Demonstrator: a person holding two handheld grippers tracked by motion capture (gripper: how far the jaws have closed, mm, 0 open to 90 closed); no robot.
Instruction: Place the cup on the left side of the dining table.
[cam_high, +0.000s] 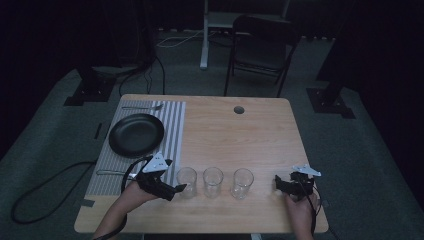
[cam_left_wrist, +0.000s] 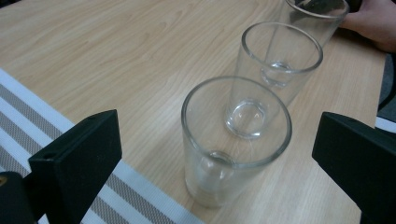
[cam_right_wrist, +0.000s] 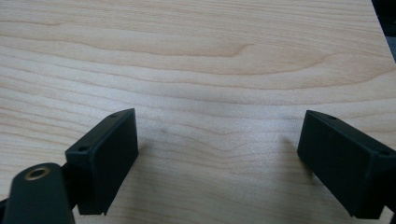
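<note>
My left gripper (cam_high: 172, 189) sits low at the near edge of the table (cam_high: 260, 130), wrist angled in from the bottom left, nose pointing right along the row of glasses. Its jaws are spread wide and hold nothing; in the left gripper view the nearest glass (cam_left_wrist: 233, 140) stands between them but clear of both pads. That glass (cam_high: 186, 181) is upright, clear and empty, with a thick base, just off the edge of the striped placemat (cam_high: 172, 125). Behind it I see the middle glass (cam_left_wrist: 279, 58) and the far glass (cam_left_wrist: 317, 18), lined up, close but apart. My right gripper (cam_high: 280, 184) rests at the near right corner, hand behind it, jaws wide apart over bare wood, gripping nothing. A black plate (cam_high: 136, 134) sits on the mat, well away.
</note>
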